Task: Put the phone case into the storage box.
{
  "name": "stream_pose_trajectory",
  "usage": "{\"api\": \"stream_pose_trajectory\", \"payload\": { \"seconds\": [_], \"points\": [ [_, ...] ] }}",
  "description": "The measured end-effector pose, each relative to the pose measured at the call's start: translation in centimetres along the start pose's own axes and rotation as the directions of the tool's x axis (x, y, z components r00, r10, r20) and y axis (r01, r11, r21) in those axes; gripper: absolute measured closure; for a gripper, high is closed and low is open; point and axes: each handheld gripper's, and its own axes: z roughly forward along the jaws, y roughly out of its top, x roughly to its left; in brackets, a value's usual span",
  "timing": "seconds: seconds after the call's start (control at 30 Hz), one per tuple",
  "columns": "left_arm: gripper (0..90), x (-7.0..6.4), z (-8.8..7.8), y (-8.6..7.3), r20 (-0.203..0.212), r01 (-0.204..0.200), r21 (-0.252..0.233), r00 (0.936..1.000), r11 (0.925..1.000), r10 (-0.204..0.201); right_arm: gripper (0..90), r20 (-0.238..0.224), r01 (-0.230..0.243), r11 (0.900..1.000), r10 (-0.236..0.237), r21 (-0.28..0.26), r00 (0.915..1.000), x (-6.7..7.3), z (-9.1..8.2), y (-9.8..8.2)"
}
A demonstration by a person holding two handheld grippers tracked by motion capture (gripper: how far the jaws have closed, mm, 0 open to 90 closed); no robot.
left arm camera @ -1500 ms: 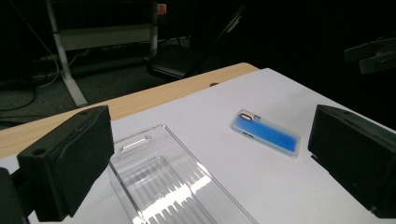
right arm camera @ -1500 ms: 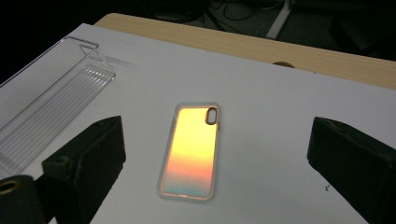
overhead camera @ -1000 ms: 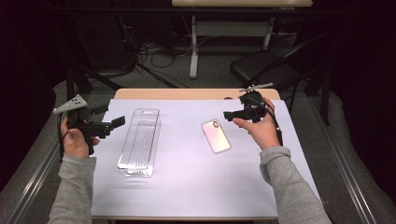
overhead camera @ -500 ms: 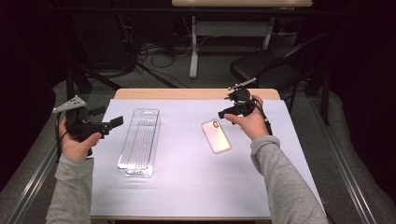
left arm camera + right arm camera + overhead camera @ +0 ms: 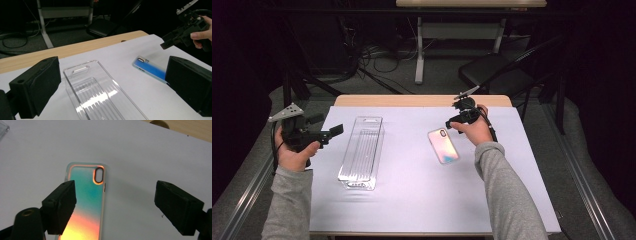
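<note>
Right gripper (image 5: 449,123): held above the far end of the phone case, jaws wide apart with nothing between the pads; the jaws have just been closing a little
Phone case (image 5: 443,145): lies flat on the white table cover, just below and in front of the right gripper's jaws; in the right gripper view (image 5: 86,202) its left edge passes under the left jaw, its camera cut-out sits between the two jaws, and the right jaw stands well clear of it over bare cover
Right hand (image 5: 474,131): wrapped round the gripper's body, just beyond the case's far end
Left gripper (image 5: 337,131): held off the near left side of the clear tray, jaws wide open and empty, pointing across the table toward the tray
Clear tray (image 5: 362,152): flat on the cover, just ahead of the left gripper's jaws, well apart from the phone case; in the left gripper view (image 5: 100,95) it lies between the two jaws, touching neither
Table cover (image 5: 422,200): white sheet under both things
</note>
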Motion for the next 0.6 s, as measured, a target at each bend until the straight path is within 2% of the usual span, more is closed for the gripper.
{"api": "stream_pose_trajectory", "payload": {
  "seconds": [0.37,0.4,0.53,0.6],
  "points": [
    [0.6,-0.2,-0.1,0.1,0.000,-0.005,-0.002,1.0000,1.0000,0.005,24.4,0.031,0.018,0.997,-0.020,0.070,0.9993,-0.1,2.7,0.0],
    [0.6,-0.2,-0.1,0.1,-0.001,-0.005,0.001,1.0000,1.0000,0.005,27.5,0.051,0.029,0.996,-0.033,0.083,0.9982,0.0,2.7,0.0],
    [0.6,-0.1,0.0,0.0,-0.003,-0.004,0.004,1.0000,1.0000,0.004,30.7,0.060,0.030,0.996,-0.035,0.078,0.9976,0.0,2.9,0.0],
    [0.6,-0.1,0.0,0.0,-0.005,-0.001,0.006,1.0000,1.0000,0.001,32.9,0.061,0.022,0.995,-0.028,0.096,0.9977,-0.1,2.8,0.0]
  ]
}}
